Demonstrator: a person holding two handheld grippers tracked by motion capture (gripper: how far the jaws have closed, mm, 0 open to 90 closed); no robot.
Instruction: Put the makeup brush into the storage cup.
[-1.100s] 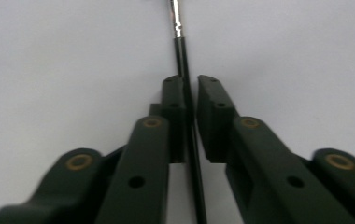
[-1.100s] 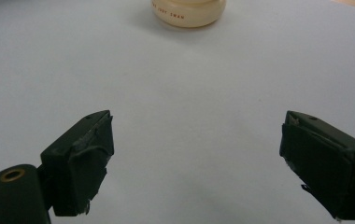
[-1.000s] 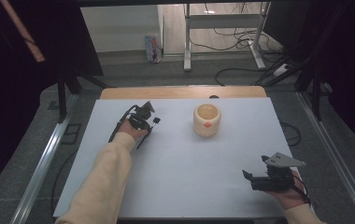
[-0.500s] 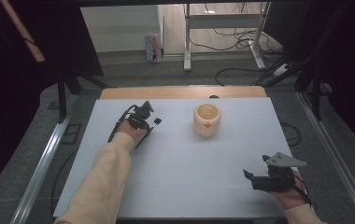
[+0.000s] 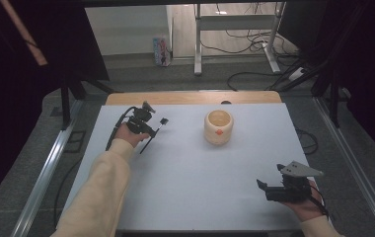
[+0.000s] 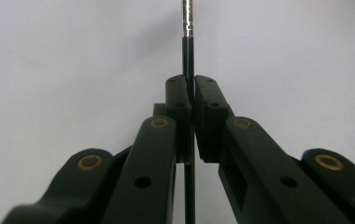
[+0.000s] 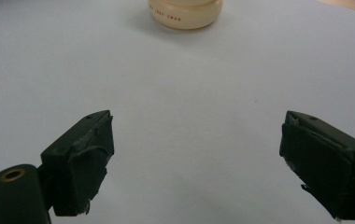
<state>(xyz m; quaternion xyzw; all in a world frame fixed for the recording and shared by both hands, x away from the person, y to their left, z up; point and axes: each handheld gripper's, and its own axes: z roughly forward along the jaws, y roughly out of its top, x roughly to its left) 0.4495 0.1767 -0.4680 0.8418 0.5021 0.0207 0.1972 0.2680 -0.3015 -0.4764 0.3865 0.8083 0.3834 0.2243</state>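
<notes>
Cup (image 5: pixel 218 127) mid-table, unobstructed; left gripper (image 5: pixel 146 121) clamps thin brush (image 5: pixel 152 134); right gripper (image 5: pixel 267 190) agape, near edge.

L gripper (image 5: pixel 143 120) w/ thin black tool (image 5: pixel 152 135) clamped: shifts slightly toward table's far edge vs 1.0 s ago. Tool's square tip now sits a bit farther from person, pointing toward cream cup (image 5: pixel 218 127). L hand (image 5: pixel 126 133) and sleeve follow forward by same small amount.
</notes>
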